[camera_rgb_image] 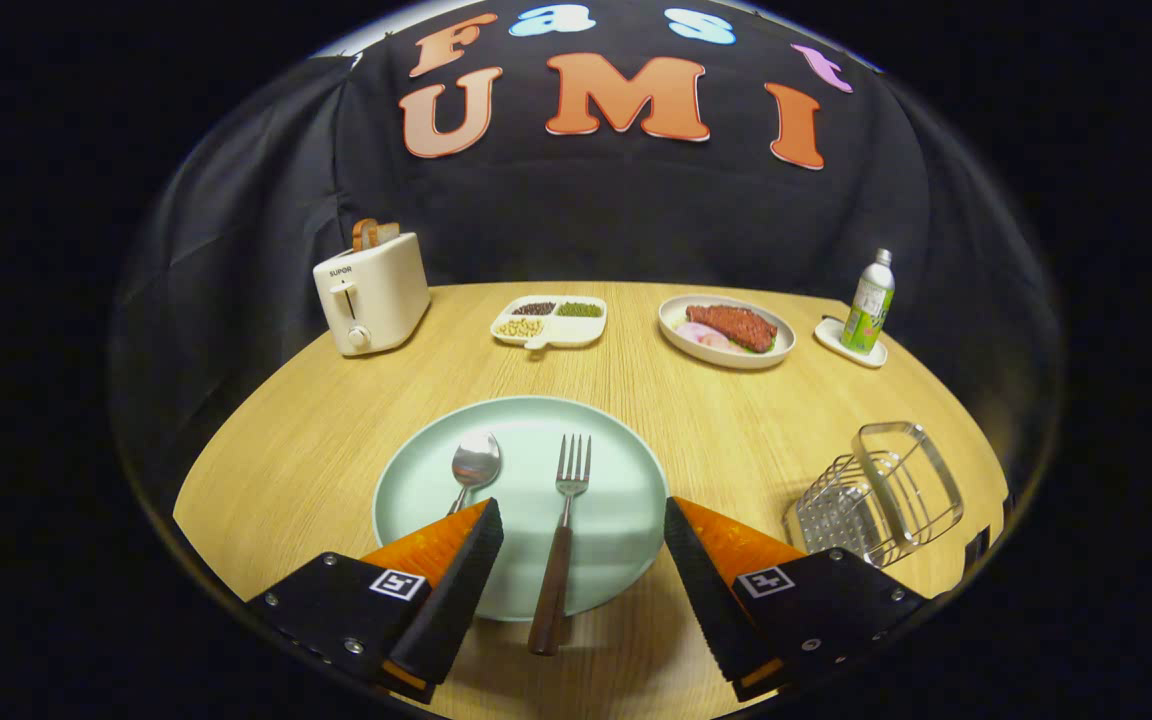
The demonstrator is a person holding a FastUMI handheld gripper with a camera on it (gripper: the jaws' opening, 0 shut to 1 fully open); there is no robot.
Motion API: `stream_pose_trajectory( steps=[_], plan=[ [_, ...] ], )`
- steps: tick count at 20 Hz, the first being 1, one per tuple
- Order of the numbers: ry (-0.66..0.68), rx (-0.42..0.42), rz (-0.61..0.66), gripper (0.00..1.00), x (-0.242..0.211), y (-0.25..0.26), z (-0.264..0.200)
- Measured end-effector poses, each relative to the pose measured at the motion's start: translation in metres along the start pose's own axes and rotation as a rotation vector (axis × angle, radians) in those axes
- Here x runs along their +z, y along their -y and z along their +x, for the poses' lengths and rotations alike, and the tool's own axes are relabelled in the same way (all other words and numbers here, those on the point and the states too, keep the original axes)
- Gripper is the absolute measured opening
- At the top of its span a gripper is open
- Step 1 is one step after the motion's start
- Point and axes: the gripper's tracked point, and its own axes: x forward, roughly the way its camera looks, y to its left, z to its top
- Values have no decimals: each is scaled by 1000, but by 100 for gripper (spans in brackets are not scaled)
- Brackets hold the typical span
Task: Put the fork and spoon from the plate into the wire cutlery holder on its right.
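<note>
Staged dining booth rather than a real home, black cloth wall point(626, 210) behind a round wooden table point(696, 420), toaster point(372, 292), sectioned snack dish point(550, 321), plated food point(727, 329) and bottle point(868, 302) well beyond the wide-apart gripper point(584, 522) fingers

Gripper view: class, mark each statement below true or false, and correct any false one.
1. The fork lies between the open gripper fingers. True.
2. The spoon is already in the wire cutlery holder. False: it lies on the plate, left of the fork.
3. Bread sticks up from the toaster. True.
4. The bottle stands beside the toaster. False: it stands on a small dish across the table, near the food plate.
</note>
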Motion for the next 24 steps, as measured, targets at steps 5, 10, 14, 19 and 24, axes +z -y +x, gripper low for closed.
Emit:
stream_pose_trajectory(
  steps=[5,10,14,19,24],
  plan=[
    [-51,-30,-37,67,-15,1,13],
    [-107,-30,-65,38,-26,-6,19],
    [-144,-30,-53,14,-31,-9,20],
    [-159,-10,-11,6,-23,-9,11],
    [-150,40,-19,5,8,-7,-21]
  ],
)
